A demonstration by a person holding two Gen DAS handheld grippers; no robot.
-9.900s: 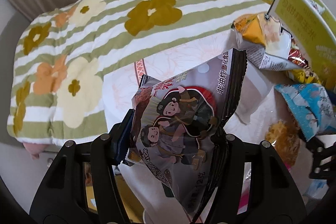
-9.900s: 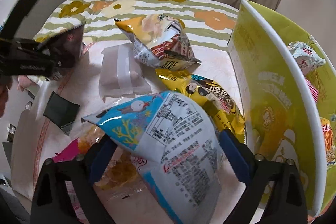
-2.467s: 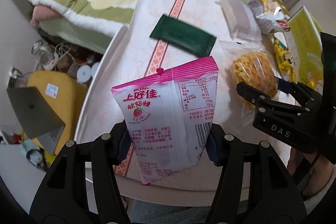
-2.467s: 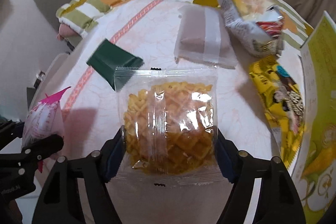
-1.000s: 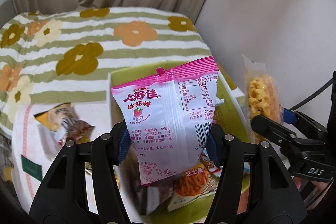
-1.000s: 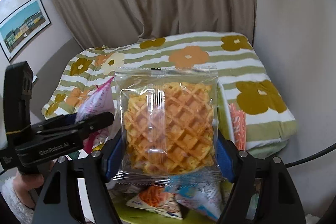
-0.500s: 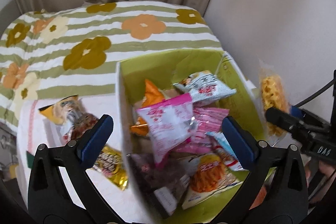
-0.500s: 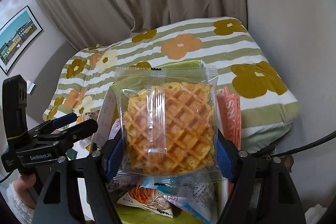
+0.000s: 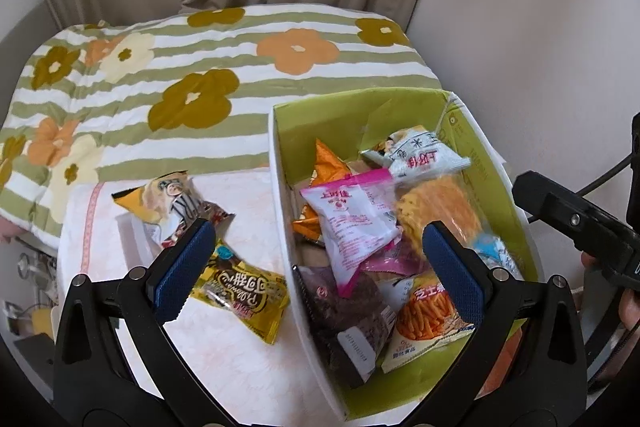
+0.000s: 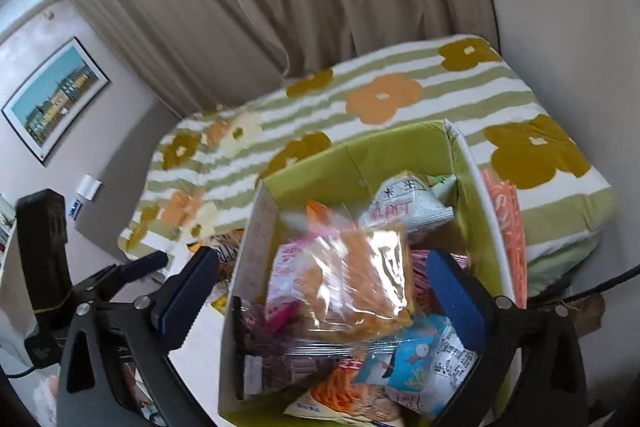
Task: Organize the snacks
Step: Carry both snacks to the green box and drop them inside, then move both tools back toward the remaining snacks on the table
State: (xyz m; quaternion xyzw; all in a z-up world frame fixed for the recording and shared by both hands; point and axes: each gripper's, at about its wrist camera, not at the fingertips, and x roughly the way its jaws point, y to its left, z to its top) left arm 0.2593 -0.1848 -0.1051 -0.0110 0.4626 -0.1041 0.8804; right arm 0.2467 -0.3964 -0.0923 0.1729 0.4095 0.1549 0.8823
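While both claws hang over the box, this is how things stand:
Box: green cardboard box [image 9: 404, 99] on the white bench [image 9: 224, 355], heaped with packets.
Left claw [image 9: 316, 263]: released, jaws spread wide, nothing between the pads.
Right claw [image 10: 320, 291]: jaws opening; the waffle packet [image 10: 360, 279] sits blurred between them, touching neither pad, on or just above the heap.
Pink packet [image 9: 352, 219]: lying on top of the pile inside the box.
Left to sort: yellow packet [image 9: 240, 291] and an orange-and-white crisp bag [image 9: 172, 203], both on the bench beside the box's left wall.
Handling, yellow packet: likely light, with slick crinkly film and a soft puffed body; it would probably slip under a shallow pinch.
Where to hold: across the middle of its width, or on a crimped end seam, which is flatter and stiffer.
Risk: squeezing hard could crush the contents.
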